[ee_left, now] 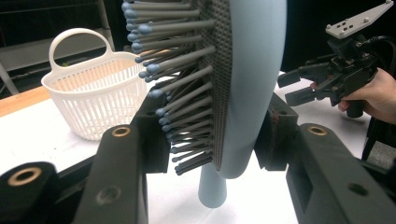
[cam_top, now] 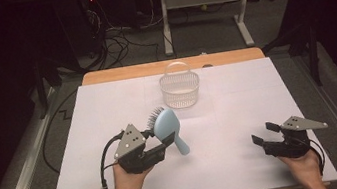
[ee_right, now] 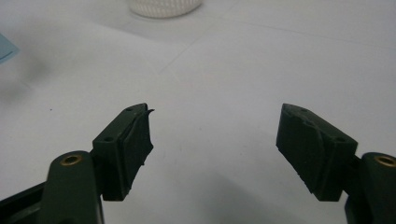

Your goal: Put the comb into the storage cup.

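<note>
A white-covered counter (cam_top: 242,129) fills the scene, seen from above. Near its far edge stands a white slotted basket (cam_top: 180,89) with a looped handle, upright. In front of it, toward the left, the left gripper (cam_top: 161,143) holds a pale blue hairbrush (cam_top: 168,126) above the counter; its jaws pinch the brush head, one on the smooth back and one on the bristle side, with the handle pointing down. On the right, well apart from the brush, the right gripper (cam_top: 263,133) hovers low, its jaws spread with nothing between them.
</note>
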The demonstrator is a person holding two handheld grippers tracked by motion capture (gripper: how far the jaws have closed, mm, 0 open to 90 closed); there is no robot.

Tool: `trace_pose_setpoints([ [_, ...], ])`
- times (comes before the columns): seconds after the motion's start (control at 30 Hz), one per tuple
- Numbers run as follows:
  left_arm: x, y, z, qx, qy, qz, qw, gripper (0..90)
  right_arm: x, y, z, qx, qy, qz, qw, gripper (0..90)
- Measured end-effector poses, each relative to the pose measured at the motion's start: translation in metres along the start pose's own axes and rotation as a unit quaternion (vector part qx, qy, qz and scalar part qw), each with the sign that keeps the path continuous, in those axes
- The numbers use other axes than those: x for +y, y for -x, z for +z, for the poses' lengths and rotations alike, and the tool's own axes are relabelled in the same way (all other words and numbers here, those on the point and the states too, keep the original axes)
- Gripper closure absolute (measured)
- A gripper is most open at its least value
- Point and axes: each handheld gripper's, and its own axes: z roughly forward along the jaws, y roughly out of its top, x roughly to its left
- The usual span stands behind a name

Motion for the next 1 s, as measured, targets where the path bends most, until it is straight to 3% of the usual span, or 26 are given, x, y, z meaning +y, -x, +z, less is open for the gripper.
trace_pose_setpoints([
  [0.47, 0.002, -0.011, -0.009, 0.021, 0.003, 0.011, 0.9997, 52.8, -0.007, 0.01, -0.001, -0.012, -0.004, 0.017, 0.9998, 25.8],
  [0.73, 0.011, -0.028, -0.009, 0.017, 0.009, -0.022, 0.9996, 52.8, -0.007, 0.008, 0.0, -0.01, -0.002, 0.014, 0.9998, 25.7],
  [1.0, 0.024, -0.04, -0.002, 0.018, 0.007, -0.032, 0.9993, 52.8, -0.008, 0.008, 0.002, -0.006, -0.001, 0.015, 0.9999, 25.5],
])
